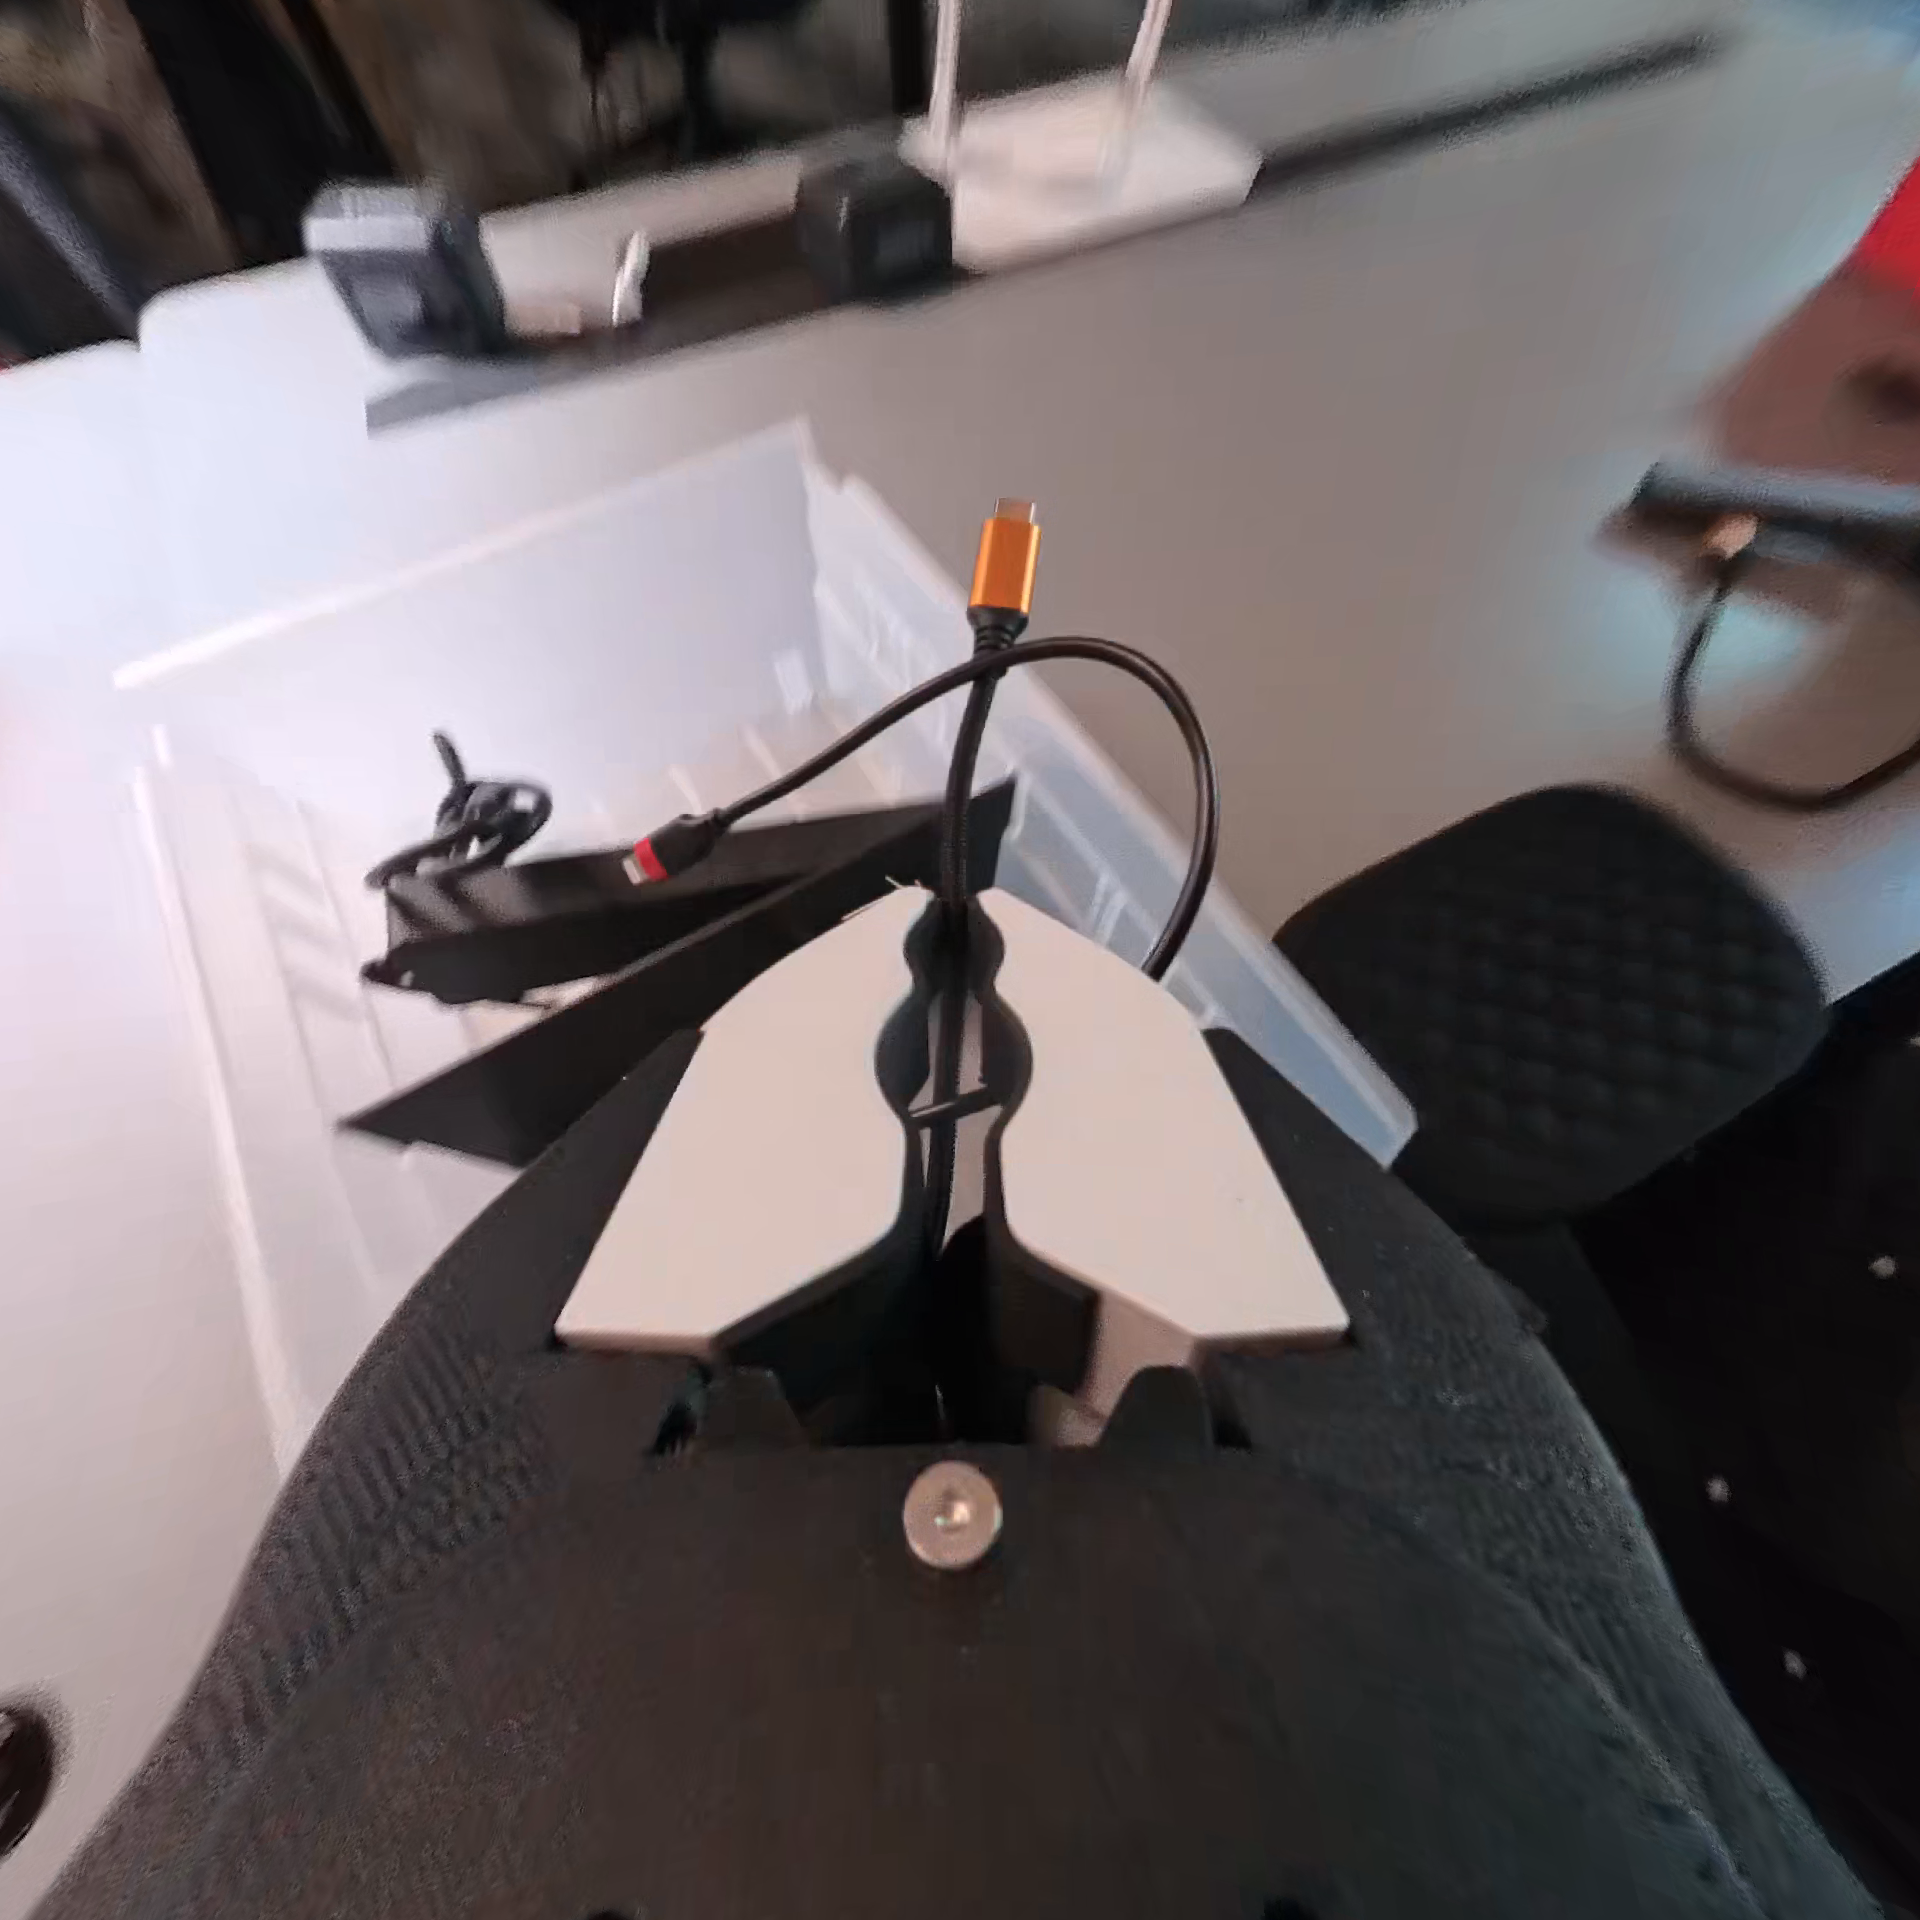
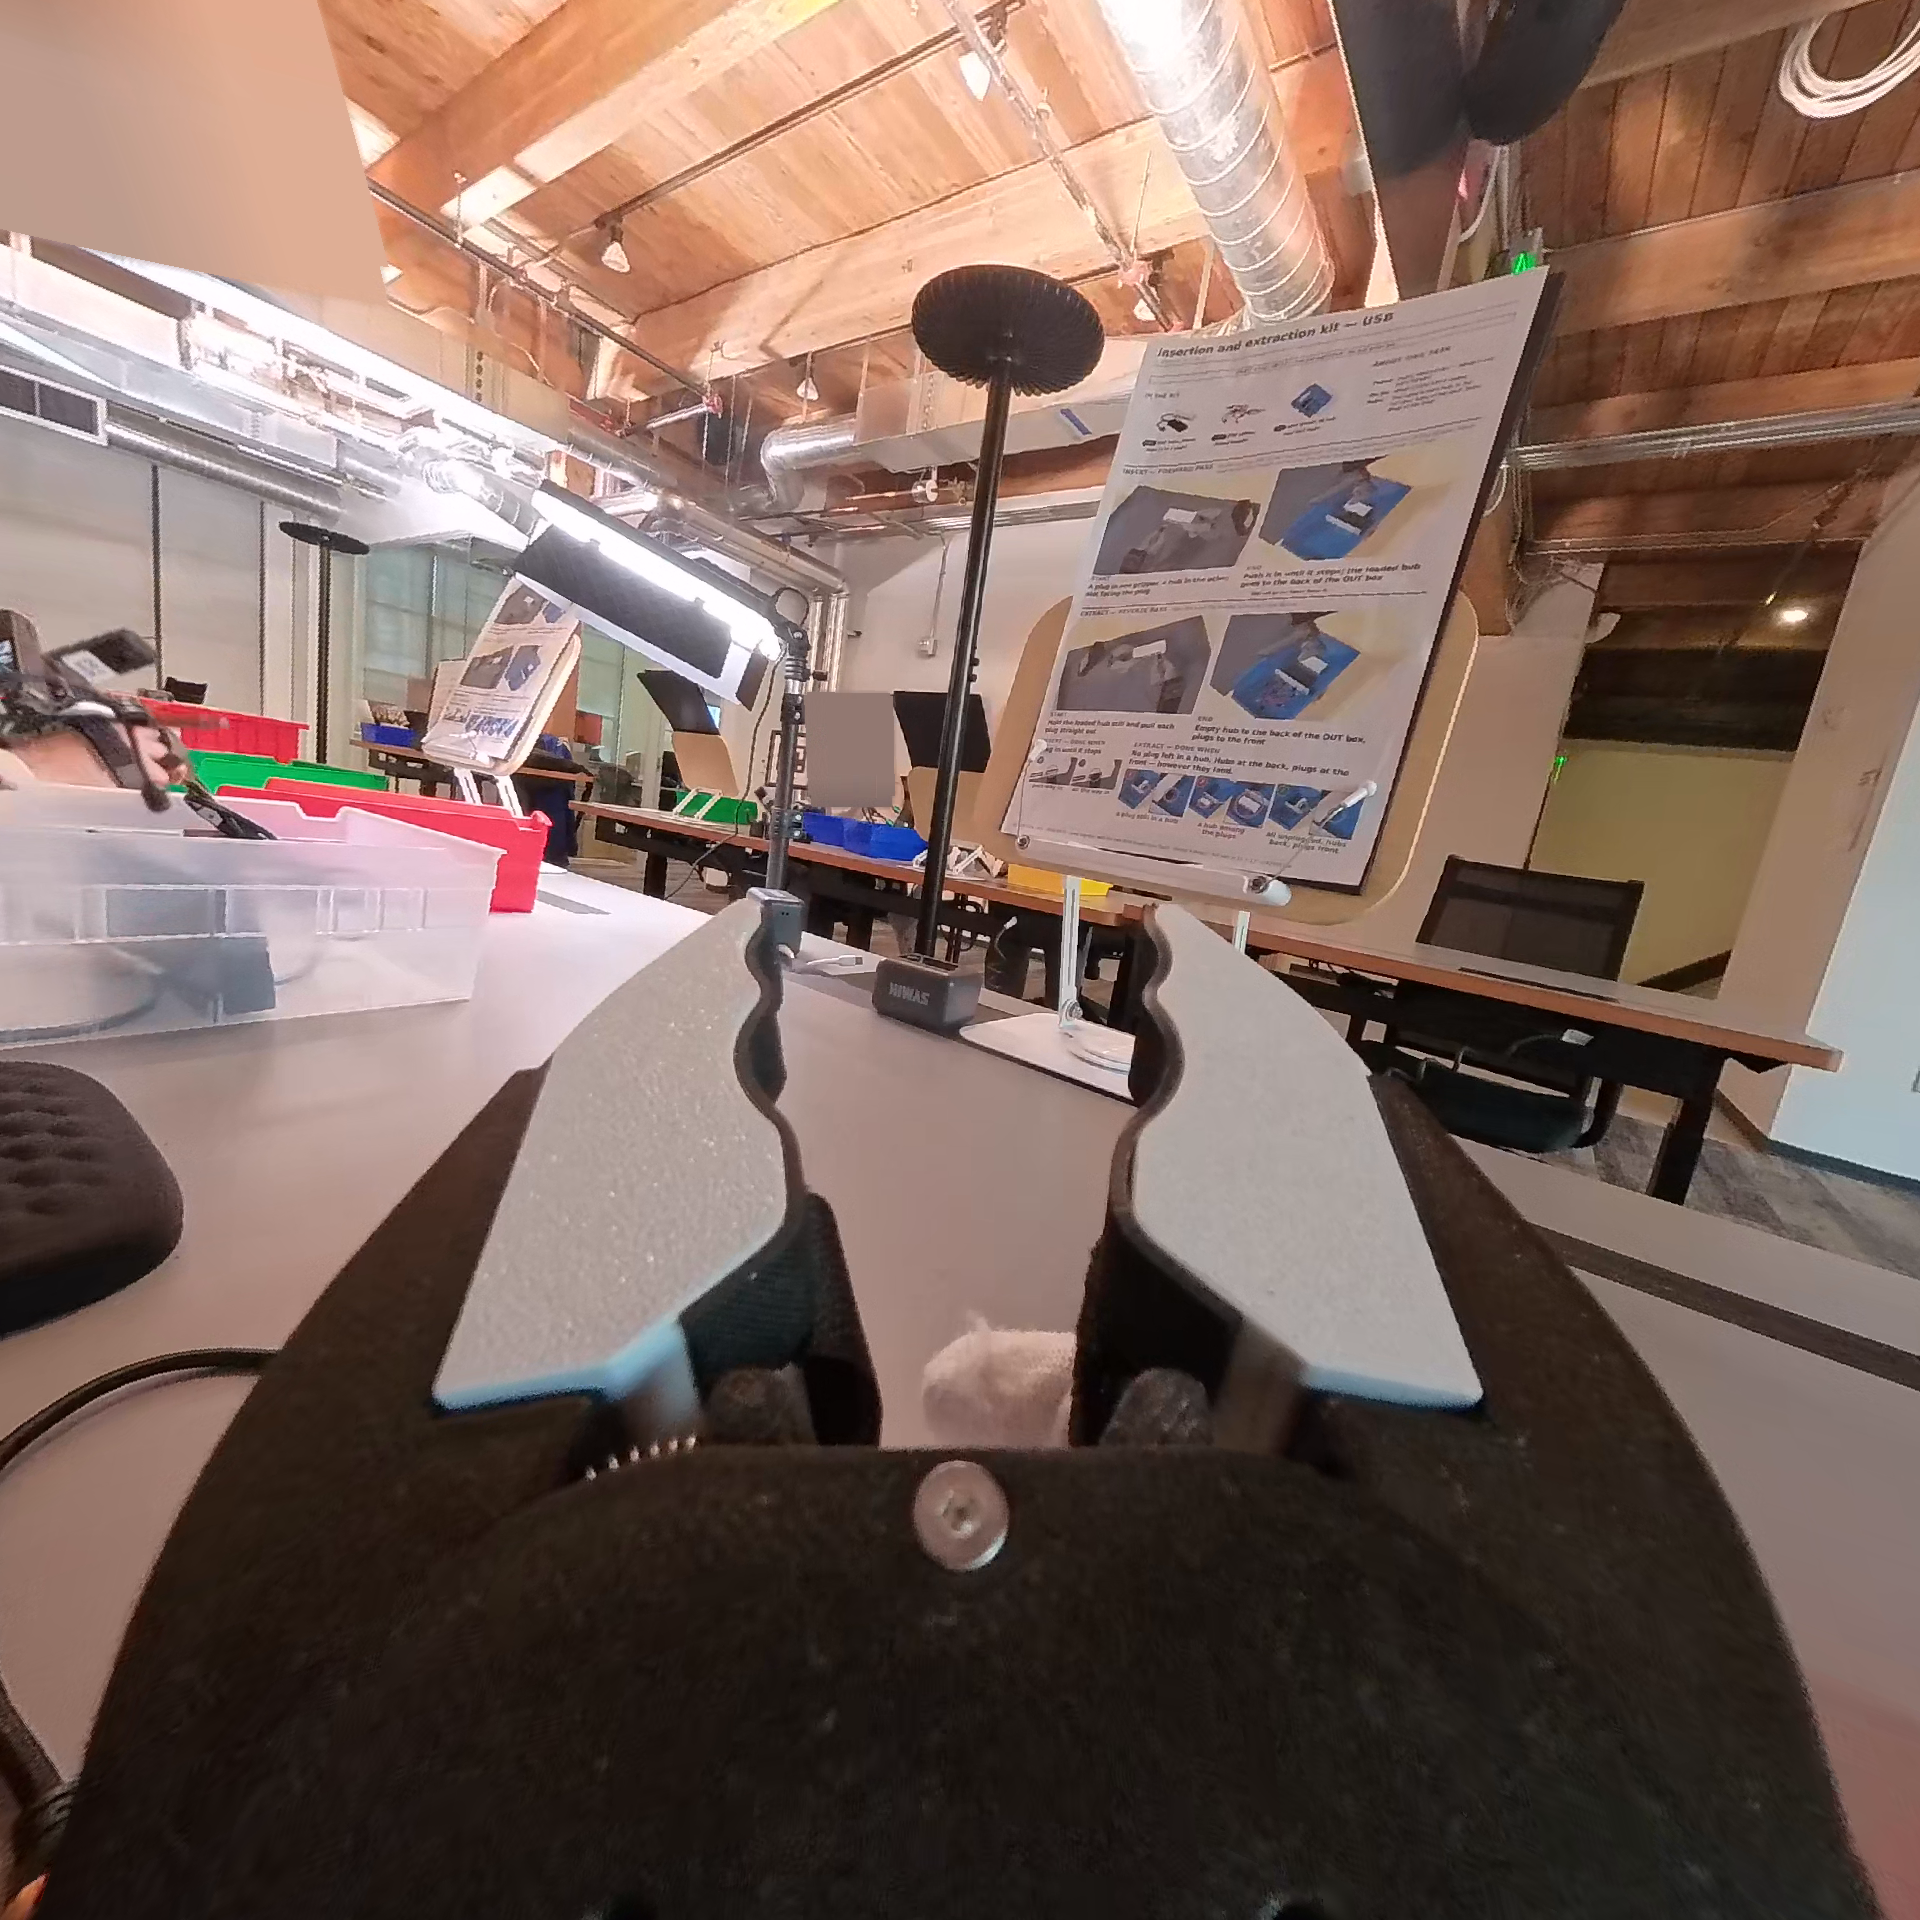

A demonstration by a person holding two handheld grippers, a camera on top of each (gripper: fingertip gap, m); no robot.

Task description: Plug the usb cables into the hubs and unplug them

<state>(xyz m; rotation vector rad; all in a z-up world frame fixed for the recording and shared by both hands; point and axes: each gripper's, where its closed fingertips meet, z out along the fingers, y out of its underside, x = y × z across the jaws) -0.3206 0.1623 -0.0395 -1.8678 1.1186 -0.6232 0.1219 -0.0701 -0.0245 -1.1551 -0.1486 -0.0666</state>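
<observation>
Now left gripper [image 1: 951, 914] pinches cable [image 1: 966, 790] w/ orange plug [image 1: 1004, 566]; right gripper [image 2: 961, 935] agape.

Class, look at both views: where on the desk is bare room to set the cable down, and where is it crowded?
Bare grey desk lies ahead of the open right hand-held gripper, between the clear bin and the paper stand. Crowded: the bin's floor holds black hubs and cables; the wrist pad fills the near left.
</observation>
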